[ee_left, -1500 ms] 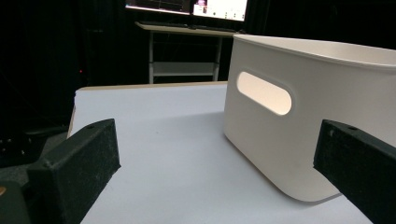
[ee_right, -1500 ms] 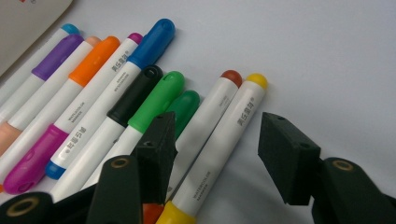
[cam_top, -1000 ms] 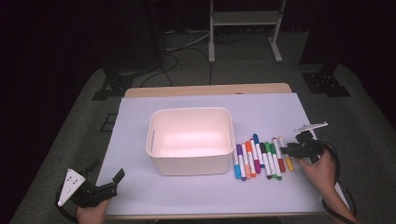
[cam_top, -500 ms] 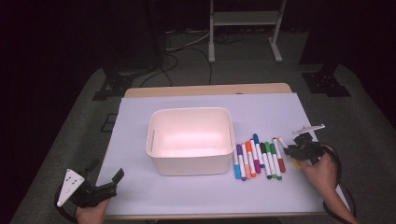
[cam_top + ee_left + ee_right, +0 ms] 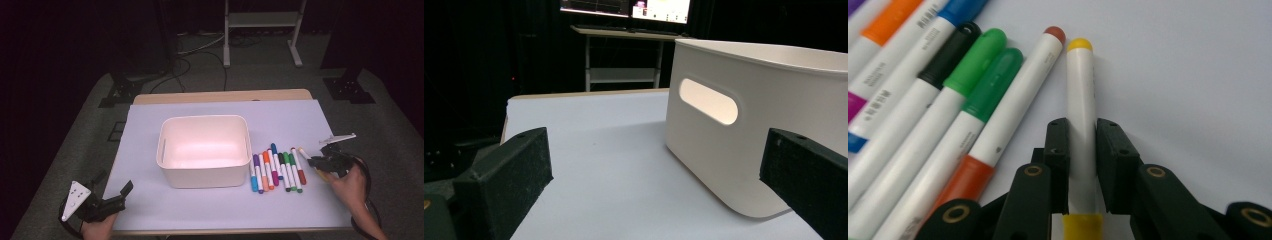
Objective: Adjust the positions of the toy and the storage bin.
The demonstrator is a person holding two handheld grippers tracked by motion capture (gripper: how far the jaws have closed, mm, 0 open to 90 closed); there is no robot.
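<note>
A white bin [image 5: 204, 119] stands mid-table on the pale mat. To its right lies a row of coloured markers [image 5: 277, 170]. At the row's right end, my right gripper [image 5: 316, 162] is shut on a white marker with yellow ends [image 5: 303, 151]. Its jaws have just been closing with that marker between them. In the right gripper view the pads [image 5: 1057, 145] press both sides of the yellow marker [image 5: 1081, 90], which lies beside a red-capped one [image 5: 1018, 100]. My left gripper [image 5: 114, 180] rests open at the front left corner, and it [image 5: 654, 175] faces the bin's handle slot [image 5: 709, 101].
The mat [image 5: 300, 120] ends close to the table's front and right edges. A metal stand [image 5: 262, 20] and cables sit on the dark floor behind the table. Green, black, blue and orange markers [image 5: 948, 75] lie side by side, left of the held one.
The right gripper's jaws have closed onto the yellow marker at the row's right end. The left gripper has stayed where it was.
</note>
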